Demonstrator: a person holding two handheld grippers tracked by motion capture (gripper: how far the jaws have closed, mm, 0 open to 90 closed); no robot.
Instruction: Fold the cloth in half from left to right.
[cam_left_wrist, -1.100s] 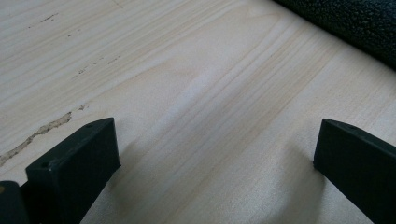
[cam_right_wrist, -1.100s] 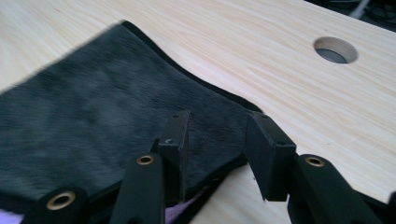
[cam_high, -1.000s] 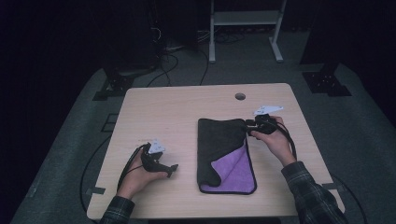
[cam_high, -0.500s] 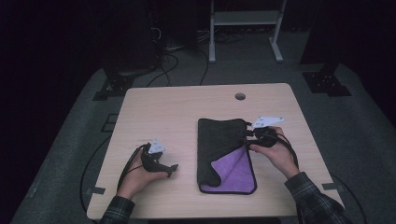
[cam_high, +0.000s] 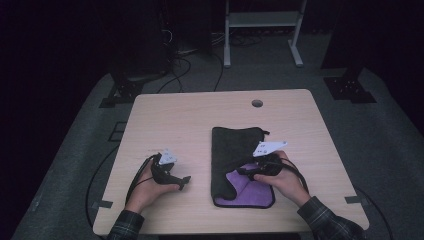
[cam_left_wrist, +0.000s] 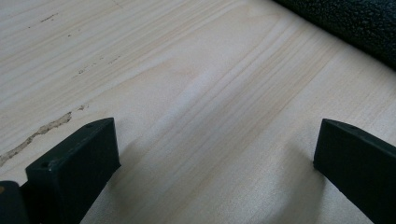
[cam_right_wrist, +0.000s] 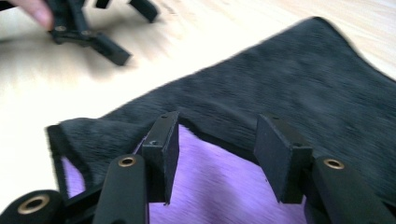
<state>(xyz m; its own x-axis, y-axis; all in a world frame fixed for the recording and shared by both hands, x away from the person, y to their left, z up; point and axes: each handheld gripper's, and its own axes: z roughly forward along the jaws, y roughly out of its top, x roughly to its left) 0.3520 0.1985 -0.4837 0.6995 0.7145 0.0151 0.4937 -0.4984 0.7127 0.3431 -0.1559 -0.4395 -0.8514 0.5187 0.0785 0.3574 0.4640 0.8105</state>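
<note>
On the worktop (cam_high: 200, 115), the right gripper (cam_high: 248, 171) rests over a folded black-and-purple cloth (cam_high: 235, 150), while the left gripper (cam_high: 184, 181) lies well apart on bare wood.

Bare table (cam_high: 200, 117) beyond the cloth (cam_high: 235, 150) seems open; left gripper (cam_high: 186, 181) flanks it.

The left gripper (cam_high: 186, 180) rested with jaws wide apart; at its three o'clock, the right gripper (cam_high: 242, 171) had jaws half spread, just opening.
</note>
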